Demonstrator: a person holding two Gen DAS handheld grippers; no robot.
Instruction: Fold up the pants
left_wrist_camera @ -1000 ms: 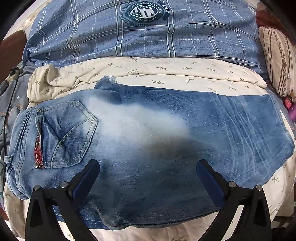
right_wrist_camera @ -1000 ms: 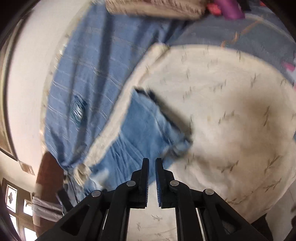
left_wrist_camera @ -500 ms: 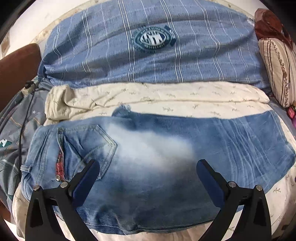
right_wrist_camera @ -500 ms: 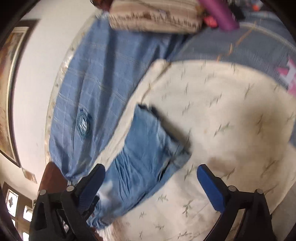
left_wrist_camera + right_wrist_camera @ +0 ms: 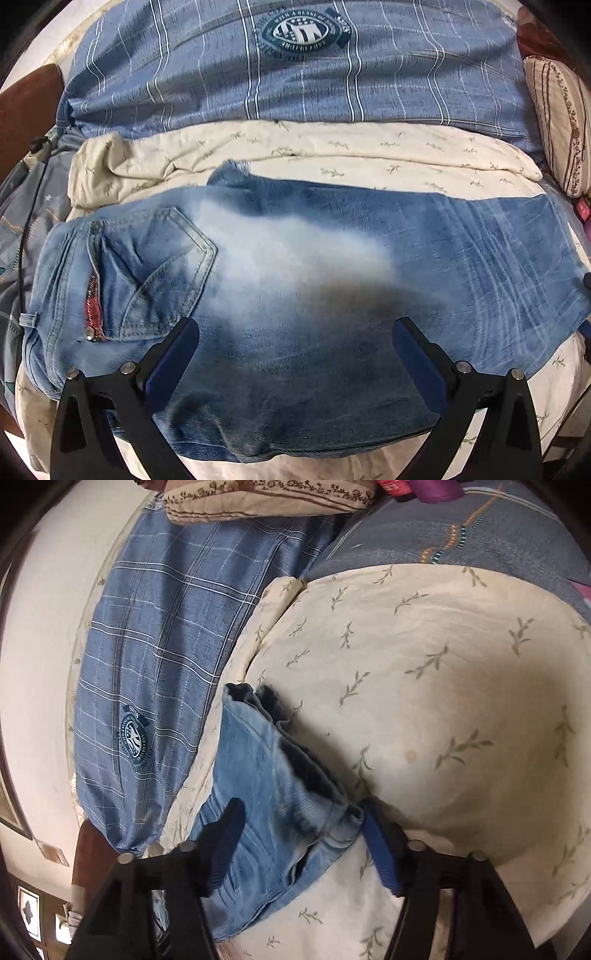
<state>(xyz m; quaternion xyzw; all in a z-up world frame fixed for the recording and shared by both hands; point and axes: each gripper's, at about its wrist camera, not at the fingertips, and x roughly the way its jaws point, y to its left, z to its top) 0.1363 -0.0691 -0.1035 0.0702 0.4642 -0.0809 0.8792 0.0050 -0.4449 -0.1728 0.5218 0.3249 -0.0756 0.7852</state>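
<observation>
On the left, the left tongs [image 5: 295,354] hover wide open over the jeans [image 5: 295,280], gripping nothing, tilted steeply down near the back pocket [image 5: 151,273]. The jeans lie across the cream sheet [image 5: 369,155] on the bed, waistband left, folded end right. At that right end, the right tongs [image 5: 299,845] straddle the corner, jaws closing, pads not yet pressing. They may pinch only the top layer, so the fold would slip apart.
</observation>
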